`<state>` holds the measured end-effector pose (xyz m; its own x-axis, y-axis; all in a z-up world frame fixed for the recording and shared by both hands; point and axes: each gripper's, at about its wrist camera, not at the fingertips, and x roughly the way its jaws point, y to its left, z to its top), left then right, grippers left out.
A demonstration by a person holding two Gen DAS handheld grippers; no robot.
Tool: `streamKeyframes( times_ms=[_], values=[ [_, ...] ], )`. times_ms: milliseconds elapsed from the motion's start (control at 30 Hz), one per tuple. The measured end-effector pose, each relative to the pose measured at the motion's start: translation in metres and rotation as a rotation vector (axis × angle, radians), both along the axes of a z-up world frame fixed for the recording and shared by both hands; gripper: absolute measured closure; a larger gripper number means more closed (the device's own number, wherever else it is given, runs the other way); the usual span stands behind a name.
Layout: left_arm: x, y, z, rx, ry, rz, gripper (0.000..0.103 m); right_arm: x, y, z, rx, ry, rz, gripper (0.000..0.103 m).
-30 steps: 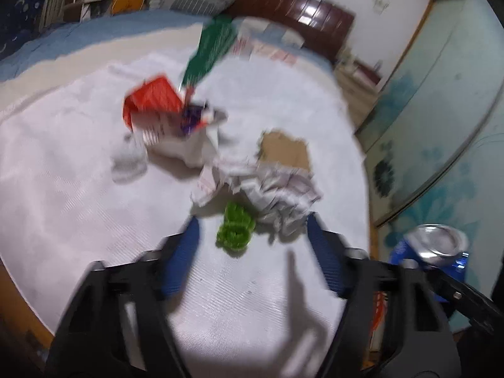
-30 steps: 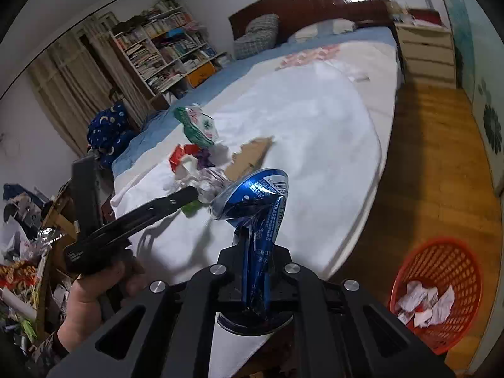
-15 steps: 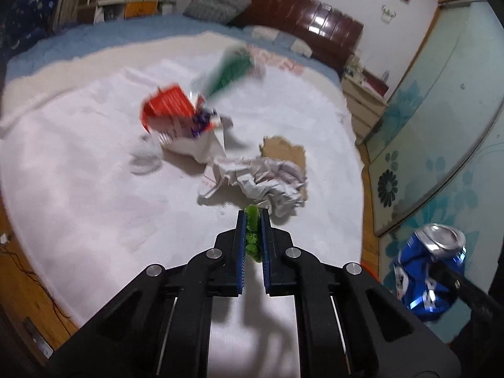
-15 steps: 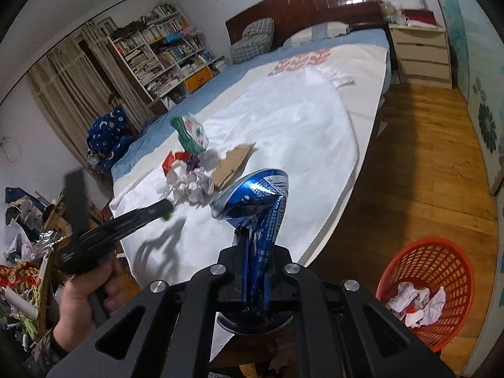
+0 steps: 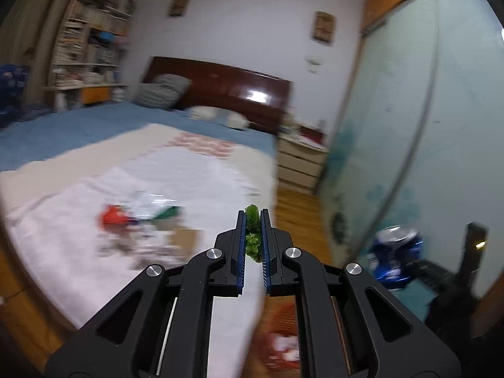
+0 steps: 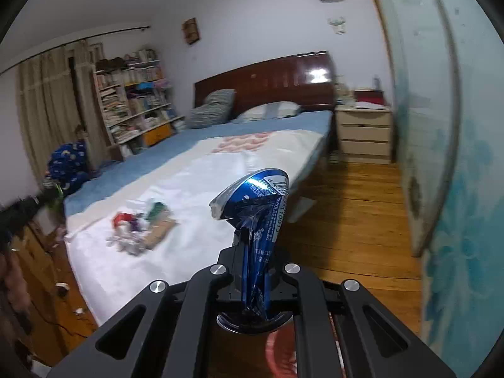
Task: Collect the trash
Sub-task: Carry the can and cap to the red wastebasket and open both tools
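My left gripper is shut on a small green plastic scrap and holds it in the air past the bed's corner. My right gripper is shut on a crushed blue can; the can also shows in the left wrist view. A pile of trash lies on the white sheet: red wrapper, green packet, crumpled paper and a cardboard piece. The orange basket with paper in it sits low beneath both grippers, mostly hidden.
The bed with its white sheet fills the left. Wooden floor runs along its right side, bounded by a glass sliding door. A nightstand stands by the headboard. Bookshelves line the far left wall.
My left gripper closed on the green scrap, lifted it off the sheet and swung right toward the floor side. My right gripper, still holding the can, moved away from the bed above the basket.
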<state>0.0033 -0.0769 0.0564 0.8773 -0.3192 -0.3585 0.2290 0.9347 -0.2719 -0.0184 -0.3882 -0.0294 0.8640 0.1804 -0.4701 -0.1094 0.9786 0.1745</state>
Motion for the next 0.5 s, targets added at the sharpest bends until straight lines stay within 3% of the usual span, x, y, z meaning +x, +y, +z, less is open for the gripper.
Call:
streamKeyframes(
  times_ms=[133, 267, 400, 500],
  values=[
    [0.025, -0.075, -0.028, 0.025, 0.076, -0.166, 0.095, 0.006, -0.037, -0.032, -0.006, 0.108, -0.049, 0.094],
    [0.06, -0.16, -0.099, 0.077, 0.231, -0.343, 0.095, 0.023, -0.065, -0.088, 0.005, 0.292, -0.059, 0.094],
    [0.089, -0.217, -0.18, 0.16, 0.425, -0.402, 0.095, 0.04, -0.087, -0.131, 0.054, 0.443, -0.09, 0.094],
    [0.101, -0.238, -0.219, 0.181, 0.517, -0.403, 0.095, 0.053, -0.09, -0.146, 0.05, 0.479, -0.099, 0.095]
  ],
)
